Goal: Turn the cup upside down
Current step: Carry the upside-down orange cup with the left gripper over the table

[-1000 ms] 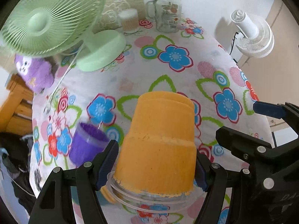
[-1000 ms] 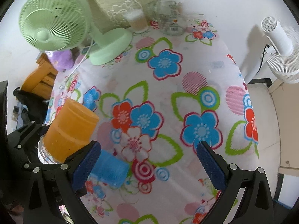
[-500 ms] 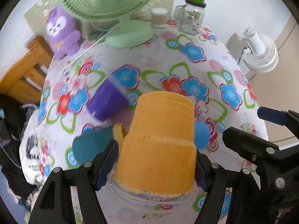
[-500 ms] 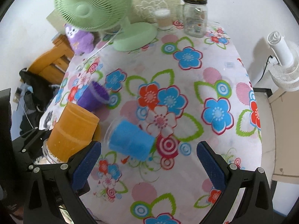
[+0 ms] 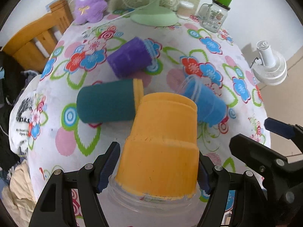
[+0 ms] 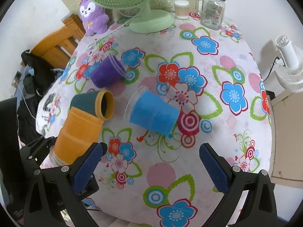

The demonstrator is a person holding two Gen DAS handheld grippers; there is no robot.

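Note:
My left gripper [image 5: 158, 167] is shut on an orange cup [image 5: 161, 143], gripping it near its clear rim, base pointing away from me, held above the near left of the floral table. The orange cup also shows in the right wrist view [image 6: 77, 132]. Three cups lie on their sides: purple [image 6: 106, 71], teal with an orange rim [image 6: 92, 103] and blue [image 6: 153, 112]. My right gripper [image 6: 150, 160] is open and empty above the table's near edge, short of the blue cup.
A green desk fan [image 6: 149, 17], a purple plush toy [image 6: 93, 17], a glass jar with a green lid [image 6: 213, 9] and a small cup [image 6: 181, 9] stand at the far edge. A white floor fan [image 6: 289, 70] is right; a wooden chair [image 6: 56, 45] is left.
Both grippers have pulled back and risen, so more of the table shows. The left still holds the orange cup the same way. The lying cups now appear in full view.

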